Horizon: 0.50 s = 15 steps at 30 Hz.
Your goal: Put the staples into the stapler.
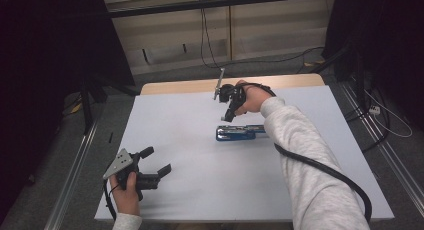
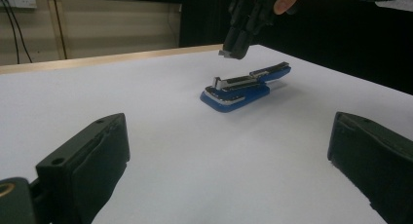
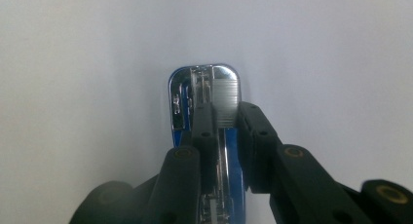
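A blue stapler (image 1: 240, 132) lies flat near the middle of the white counter (image 1: 190, 140), its metal front end pointing toward the person's left side. The right gripper (image 1: 229, 115) hangs just above the stapler and points down at it; in the right gripper view its jaws stand narrowly apart over the stapler (image 3: 207, 117), gripping nothing. The left gripper (image 1: 159, 162) rests low at the near left part of the counter, well apart from the stapler (image 2: 243, 87), held in the left hand (image 1: 126, 190) with its jaws spread wide and empty.
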Tool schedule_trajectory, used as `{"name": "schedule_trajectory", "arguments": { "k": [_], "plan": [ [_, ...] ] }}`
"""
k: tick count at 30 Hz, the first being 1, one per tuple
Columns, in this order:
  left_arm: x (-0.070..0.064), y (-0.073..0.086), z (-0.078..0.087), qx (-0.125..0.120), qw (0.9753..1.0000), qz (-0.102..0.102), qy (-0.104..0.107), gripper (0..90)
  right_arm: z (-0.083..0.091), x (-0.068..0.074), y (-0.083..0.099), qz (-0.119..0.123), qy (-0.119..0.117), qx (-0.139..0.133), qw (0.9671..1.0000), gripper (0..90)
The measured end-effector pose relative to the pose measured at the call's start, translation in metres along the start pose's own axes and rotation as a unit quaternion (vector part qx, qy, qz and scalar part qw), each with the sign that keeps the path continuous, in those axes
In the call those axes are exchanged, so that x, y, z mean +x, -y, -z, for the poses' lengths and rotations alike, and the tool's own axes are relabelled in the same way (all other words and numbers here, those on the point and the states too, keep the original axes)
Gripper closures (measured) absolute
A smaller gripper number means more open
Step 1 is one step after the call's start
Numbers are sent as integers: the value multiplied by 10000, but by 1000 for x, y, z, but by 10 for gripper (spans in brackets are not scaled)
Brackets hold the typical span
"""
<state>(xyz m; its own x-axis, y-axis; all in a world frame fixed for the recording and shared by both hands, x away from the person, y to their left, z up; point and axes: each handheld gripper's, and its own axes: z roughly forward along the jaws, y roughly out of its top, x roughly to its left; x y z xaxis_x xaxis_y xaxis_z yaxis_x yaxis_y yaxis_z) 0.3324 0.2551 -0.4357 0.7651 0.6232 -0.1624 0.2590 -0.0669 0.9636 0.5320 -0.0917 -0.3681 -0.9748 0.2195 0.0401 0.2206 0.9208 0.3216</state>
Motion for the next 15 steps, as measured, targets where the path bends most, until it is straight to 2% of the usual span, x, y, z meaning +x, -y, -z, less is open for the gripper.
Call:
{"name": "schedule_trajectory", "arguments": {
  "k": [15],
  "plan": [
    [0, 0, 0, -12, 10000, -14, -18, 16, -1, 5, 2, -19, -33, 14, 10000, 785]
  ]
}}
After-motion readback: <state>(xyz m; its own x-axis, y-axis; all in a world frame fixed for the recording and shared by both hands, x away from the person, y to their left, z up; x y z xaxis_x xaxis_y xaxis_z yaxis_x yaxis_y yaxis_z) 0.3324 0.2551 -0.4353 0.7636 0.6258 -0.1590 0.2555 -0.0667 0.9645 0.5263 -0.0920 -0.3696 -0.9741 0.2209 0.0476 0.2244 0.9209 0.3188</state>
